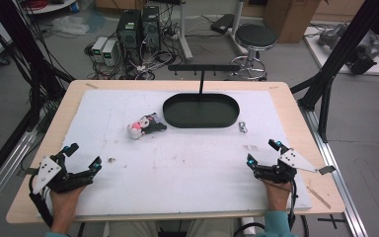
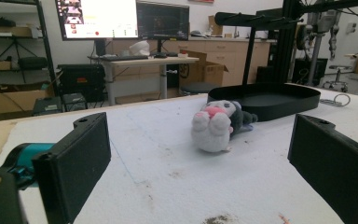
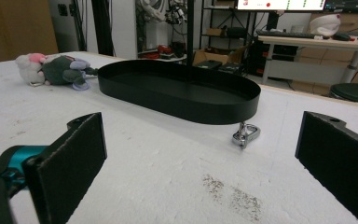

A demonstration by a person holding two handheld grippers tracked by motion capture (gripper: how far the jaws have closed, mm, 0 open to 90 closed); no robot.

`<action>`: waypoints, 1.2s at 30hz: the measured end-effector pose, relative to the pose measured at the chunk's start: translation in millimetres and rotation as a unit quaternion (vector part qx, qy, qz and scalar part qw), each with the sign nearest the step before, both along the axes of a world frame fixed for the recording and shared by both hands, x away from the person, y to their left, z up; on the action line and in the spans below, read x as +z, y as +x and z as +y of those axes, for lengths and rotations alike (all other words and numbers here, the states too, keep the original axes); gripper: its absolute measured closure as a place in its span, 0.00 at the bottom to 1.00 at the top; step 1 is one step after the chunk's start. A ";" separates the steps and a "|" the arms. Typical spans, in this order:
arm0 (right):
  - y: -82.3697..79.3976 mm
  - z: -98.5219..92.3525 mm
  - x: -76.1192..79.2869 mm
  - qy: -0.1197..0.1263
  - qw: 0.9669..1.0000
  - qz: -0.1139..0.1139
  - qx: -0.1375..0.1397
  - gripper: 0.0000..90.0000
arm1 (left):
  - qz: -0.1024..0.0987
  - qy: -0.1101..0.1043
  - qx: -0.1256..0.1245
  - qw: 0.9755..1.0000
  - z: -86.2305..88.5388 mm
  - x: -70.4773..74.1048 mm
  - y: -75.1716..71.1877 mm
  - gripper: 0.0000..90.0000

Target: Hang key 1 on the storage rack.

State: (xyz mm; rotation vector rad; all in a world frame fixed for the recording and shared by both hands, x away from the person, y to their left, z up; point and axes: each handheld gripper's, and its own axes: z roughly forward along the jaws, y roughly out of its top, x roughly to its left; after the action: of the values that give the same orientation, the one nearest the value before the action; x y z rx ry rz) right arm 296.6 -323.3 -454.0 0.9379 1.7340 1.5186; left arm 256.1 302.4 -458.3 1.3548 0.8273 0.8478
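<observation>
Both grippers stand open and empty — the plush toy (image 1: 143, 127) lies ahead of the left gripper (image 1: 82, 158), nearer than the right gripper (image 1: 262, 152), its long axis pointing toward the black tray (image 1: 177, 117).

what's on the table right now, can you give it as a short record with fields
surface: white mat on a wooden table
toy: small plush toy lying on its side, just left of the tray
tray: black oval tray, with a black T-shaped stand rising at its far side
clip: metal clip by the tray's right end
left hand-held gripper: open, holding nothing
right hand-held gripper: open, holding nothing
</observation>
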 end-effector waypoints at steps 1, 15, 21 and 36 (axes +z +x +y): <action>-0.1 -0.3 0.0 0.000 1.000 0.002 0.000 0.01 | 0.000 -0.001 0.001 1.000 0.4 0.0 -0.1 0.07; 0.0 0.2 -0.1 -0.002 1.000 -0.001 -0.002 0.01 | 0.007 -0.017 0.001 1.000 2.9 0.3 1.4 0.07; -0.1 0.2 0.0 -0.002 1.000 -0.001 -0.002 0.01 | 0.011 -0.022 -0.009 1.000 4.5 1.2 2.5 0.07; 0.0 0.1 0.0 -0.002 1.000 -0.002 -0.002 0.01 | 0.057 0.020 -0.058 0.997 1.9 59.8 39.7 0.07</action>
State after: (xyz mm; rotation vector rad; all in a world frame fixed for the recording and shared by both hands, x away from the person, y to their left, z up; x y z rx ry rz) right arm 296.5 -323.2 -454.0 0.9357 1.7306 1.5138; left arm 295.8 304.3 -398.4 1.4830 0.8152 0.7060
